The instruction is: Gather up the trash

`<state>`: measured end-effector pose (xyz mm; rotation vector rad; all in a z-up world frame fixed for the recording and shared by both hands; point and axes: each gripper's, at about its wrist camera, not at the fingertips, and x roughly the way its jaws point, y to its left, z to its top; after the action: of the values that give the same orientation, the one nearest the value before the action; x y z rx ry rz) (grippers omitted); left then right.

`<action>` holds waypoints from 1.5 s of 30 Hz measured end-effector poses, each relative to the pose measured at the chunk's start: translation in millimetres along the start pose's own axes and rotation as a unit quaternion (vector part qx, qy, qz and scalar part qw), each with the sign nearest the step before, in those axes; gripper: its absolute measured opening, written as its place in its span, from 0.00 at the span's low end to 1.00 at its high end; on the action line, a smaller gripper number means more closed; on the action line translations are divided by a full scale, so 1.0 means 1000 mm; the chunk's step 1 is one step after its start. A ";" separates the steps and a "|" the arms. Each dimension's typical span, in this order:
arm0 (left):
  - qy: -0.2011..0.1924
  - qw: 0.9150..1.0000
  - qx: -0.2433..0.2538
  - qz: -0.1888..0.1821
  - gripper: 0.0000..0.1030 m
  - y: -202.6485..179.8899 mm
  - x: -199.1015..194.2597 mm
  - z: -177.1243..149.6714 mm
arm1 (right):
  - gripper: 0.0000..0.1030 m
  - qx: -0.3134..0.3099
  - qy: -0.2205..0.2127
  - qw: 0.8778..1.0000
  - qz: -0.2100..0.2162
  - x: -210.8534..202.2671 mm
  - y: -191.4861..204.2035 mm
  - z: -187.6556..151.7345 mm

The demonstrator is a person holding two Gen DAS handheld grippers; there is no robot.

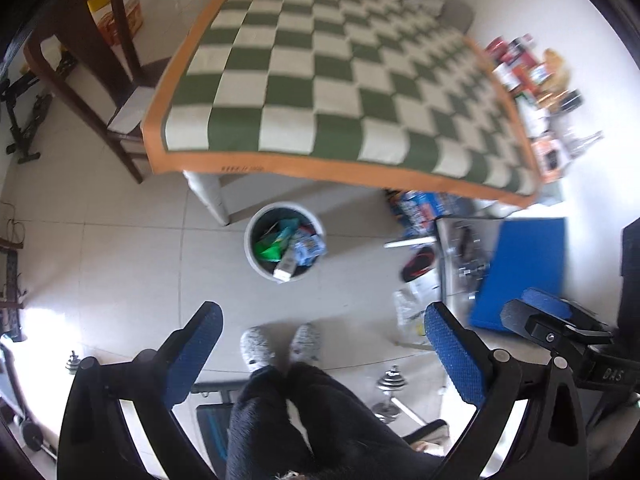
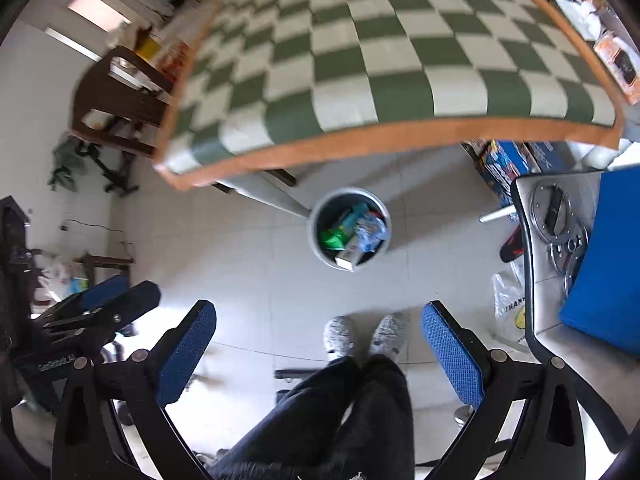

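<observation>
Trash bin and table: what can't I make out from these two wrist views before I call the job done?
- Trash bin: its bottom is buried under wrappers and a carton in both views.
- Floor under the table: hidden by the checked cloth.
- Items along the table's far edge: blurred in the left wrist view, cut off by the frame in the right wrist view.
- Left gripper and right gripper: both open, empty.
</observation>
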<state>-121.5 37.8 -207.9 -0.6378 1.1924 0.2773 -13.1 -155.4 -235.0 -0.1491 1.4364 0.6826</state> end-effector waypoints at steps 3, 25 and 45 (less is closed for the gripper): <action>-0.020 1.000 -0.001 -0.019 1.00 -0.006 -0.034 -0.001 | 1.00 -0.002 -0.012 1.000 0.020 -0.045 0.008 -0.005; -0.050 0.996 -0.001 -0.070 1.00 -0.014 -0.130 -0.035 | 1.00 -0.039 -0.028 0.997 0.059 -0.157 0.045 -0.042; -0.062 0.996 -0.017 -0.069 1.00 -0.004 -0.138 -0.039 | 1.00 -0.038 -0.033 0.997 0.053 -0.168 0.052 -0.050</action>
<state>-199.8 28.8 -88.4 -0.7194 1.0221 0.2164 -79.7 -195.6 -69.6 -0.1086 1.3626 0.8220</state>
